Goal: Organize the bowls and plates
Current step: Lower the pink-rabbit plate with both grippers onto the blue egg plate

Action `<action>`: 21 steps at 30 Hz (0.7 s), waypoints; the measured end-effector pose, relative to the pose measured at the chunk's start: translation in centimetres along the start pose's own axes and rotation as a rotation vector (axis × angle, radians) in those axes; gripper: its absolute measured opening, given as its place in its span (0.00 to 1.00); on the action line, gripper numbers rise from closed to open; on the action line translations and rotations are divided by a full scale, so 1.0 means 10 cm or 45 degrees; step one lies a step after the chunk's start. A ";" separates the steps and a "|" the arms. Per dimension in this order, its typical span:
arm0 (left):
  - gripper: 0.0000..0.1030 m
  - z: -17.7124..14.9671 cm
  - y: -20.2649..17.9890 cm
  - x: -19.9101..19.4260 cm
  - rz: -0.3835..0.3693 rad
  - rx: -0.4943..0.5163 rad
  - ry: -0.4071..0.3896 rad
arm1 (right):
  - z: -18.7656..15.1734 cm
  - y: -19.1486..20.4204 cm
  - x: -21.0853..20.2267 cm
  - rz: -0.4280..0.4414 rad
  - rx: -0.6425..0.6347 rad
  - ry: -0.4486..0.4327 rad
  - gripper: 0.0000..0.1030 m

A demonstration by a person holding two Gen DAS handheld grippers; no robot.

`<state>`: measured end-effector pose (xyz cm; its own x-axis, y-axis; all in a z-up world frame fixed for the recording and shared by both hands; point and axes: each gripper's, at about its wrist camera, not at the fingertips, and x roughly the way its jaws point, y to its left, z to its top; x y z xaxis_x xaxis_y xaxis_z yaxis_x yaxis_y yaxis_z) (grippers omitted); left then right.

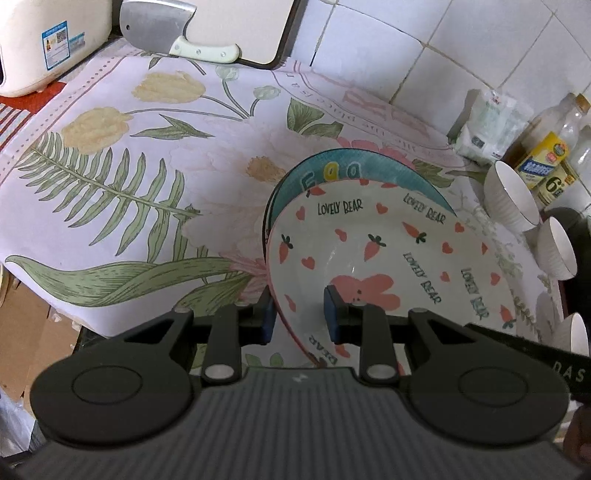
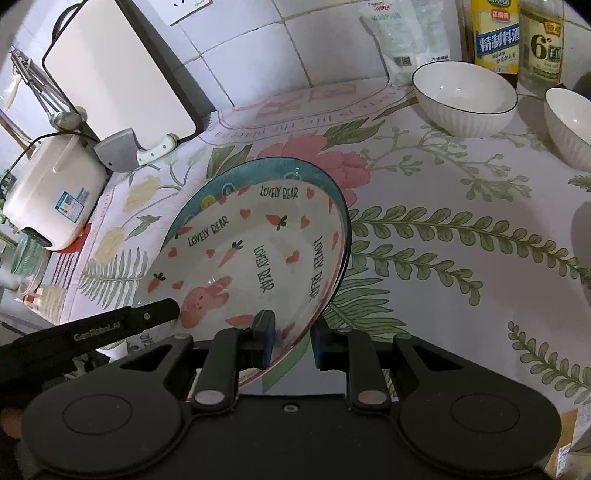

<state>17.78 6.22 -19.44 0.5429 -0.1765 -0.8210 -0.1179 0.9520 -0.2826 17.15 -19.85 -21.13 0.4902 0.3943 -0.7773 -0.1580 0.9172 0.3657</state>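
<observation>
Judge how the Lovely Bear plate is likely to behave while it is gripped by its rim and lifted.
The Lovely Bear plate looks like glazed ceramic: probably stiff and breakable. Its glossy surface may slip between the pads. Each hand-held gripper, left and right, pinches one rim, with the teal plate stacked beneath, so the pair could tip or slide apart.

Home kitchen, cleaver (image 1: 159, 27), tiled wall (image 1: 424, 44)
</observation>
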 end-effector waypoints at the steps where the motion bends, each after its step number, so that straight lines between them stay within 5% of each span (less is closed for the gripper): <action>1: 0.25 -0.01 0.00 -0.01 -0.001 -0.002 0.002 | 0.00 0.01 -0.01 -0.009 -0.012 -0.007 0.24; 21: 0.21 -0.01 -0.16 -0.01 0.060 0.012 0.029 | 0.04 0.20 0.28 -0.264 -0.147 -0.092 0.39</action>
<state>17.82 4.71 -18.98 0.5177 -0.1370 -0.8445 -0.1349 0.9617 -0.2387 18.54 -16.94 -22.41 0.5820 0.1955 -0.7893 -0.1424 0.9802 0.1377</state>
